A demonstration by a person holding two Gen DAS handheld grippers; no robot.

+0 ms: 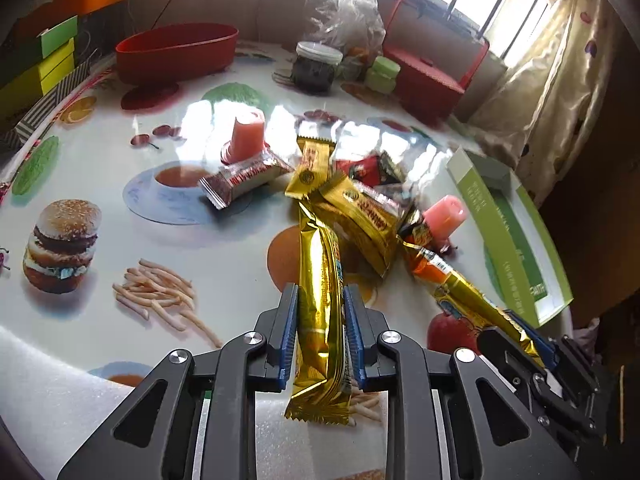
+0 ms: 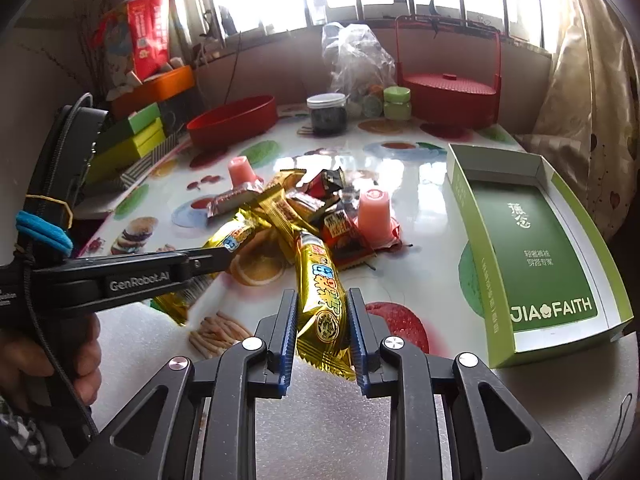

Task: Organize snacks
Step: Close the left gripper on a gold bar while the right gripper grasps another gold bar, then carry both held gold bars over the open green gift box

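Lower centre: left gripper pinches one gold bar wrapper; right gripper pinches another. Light, crinkly, slippery foil (grip mid-body); green tray at right.

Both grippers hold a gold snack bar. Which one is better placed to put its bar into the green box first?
Probably right: the right gripper holds its gold snack bar next to the open green box; the left gripper is farther away.
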